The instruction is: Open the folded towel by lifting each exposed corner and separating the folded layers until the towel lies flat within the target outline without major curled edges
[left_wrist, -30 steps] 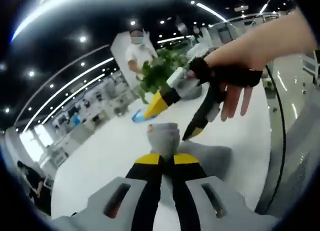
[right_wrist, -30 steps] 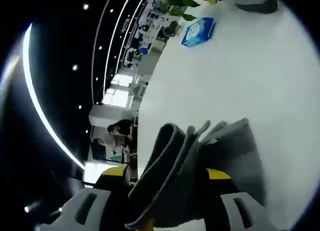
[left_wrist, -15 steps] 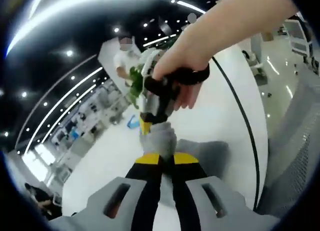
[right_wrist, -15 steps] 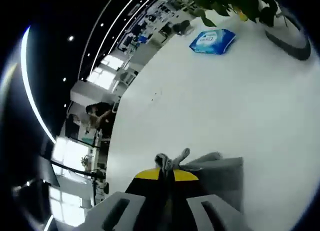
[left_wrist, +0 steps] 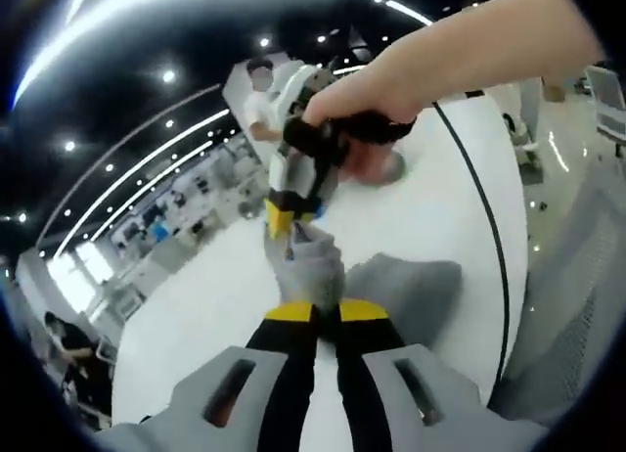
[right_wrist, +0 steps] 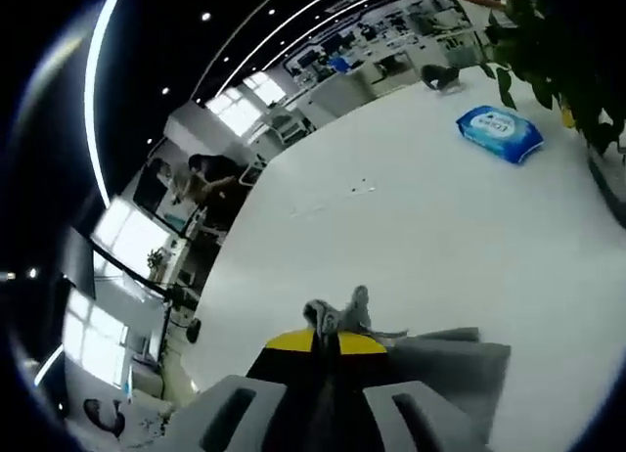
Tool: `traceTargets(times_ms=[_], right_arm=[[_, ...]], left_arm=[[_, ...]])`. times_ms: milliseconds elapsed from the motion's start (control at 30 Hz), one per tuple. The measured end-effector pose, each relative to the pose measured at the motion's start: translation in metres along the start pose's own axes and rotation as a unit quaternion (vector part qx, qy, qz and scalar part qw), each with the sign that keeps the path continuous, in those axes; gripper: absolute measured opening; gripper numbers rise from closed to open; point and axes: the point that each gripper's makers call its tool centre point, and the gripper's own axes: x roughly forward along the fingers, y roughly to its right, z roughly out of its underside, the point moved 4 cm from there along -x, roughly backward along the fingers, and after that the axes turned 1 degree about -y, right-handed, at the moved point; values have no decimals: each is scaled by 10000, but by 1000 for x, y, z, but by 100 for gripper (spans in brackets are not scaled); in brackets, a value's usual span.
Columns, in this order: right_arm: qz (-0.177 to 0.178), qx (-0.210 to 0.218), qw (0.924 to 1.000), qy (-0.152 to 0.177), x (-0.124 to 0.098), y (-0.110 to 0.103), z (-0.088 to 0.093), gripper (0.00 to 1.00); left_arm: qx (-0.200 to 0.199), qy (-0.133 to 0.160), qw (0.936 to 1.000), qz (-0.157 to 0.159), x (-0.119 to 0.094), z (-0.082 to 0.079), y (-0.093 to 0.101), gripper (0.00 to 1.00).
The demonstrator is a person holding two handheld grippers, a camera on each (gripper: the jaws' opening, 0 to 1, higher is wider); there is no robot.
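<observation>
I count one grey towel on the white table, pinched by both grippers. My left gripper is clamped on a bunched corner; my right gripper grips another fold. A hand holds it pointing downward.

left gripper pinching towel, right gripper gripping too

A large white table stands in a dark-ceilinged hall with strip lights, bright windows and, perhaps, distant desks.
</observation>
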Motion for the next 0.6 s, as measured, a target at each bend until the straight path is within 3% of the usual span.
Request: traceTargets(times_ms=[333, 600], right_arm=[[-106, -392, 9981, -474, 47, -36, 14, 1], [-57, -676, 9953, -696, 83, -51, 38, 2]], left_arm=[[-384, -514, 9979, -104, -17, 41, -17, 5], [-541, -1184, 9914, -138, -29, 81, -22, 5]])
